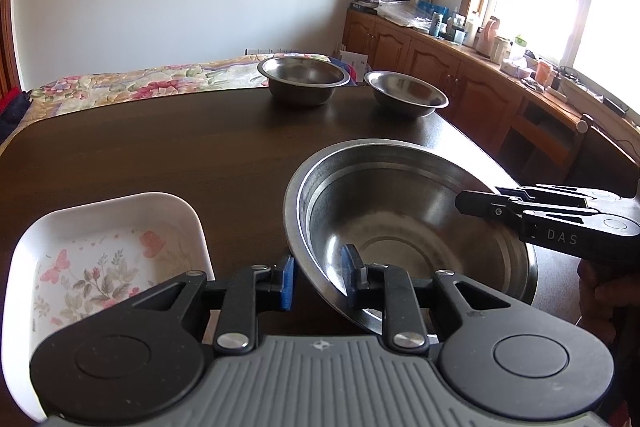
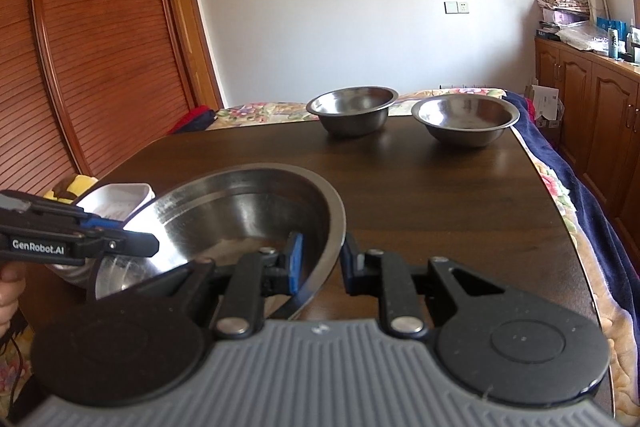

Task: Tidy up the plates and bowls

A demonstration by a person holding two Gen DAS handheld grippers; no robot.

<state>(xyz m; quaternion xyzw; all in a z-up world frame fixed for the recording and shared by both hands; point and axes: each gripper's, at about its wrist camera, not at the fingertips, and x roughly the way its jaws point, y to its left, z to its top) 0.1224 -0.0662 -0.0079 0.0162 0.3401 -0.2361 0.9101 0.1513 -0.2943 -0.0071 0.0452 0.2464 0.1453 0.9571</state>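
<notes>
Both tongs straddle the rim of the big steel bowl [image 1: 400, 227], lower right of frame on the table [image 1: 160, 147]: left tongs [image 1: 319, 281] & right tongs [image 2: 320, 263], pads w/ gaps, not clenched. Step: grasping it. Next: clench, lift, nest w/ far bowls [image 1: 304, 79].

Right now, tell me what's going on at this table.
A person is sorting dishes with two hand-held grippers. Both straddle the rim of a large steel basin near the front of the dark wooden table: the left hand-held gripper at its left rim, the right hand-held gripper at its right rim. The basin is tilted. Two smaller steel bowls sit at the far edge, and a white floral dish sits front left.
</notes>
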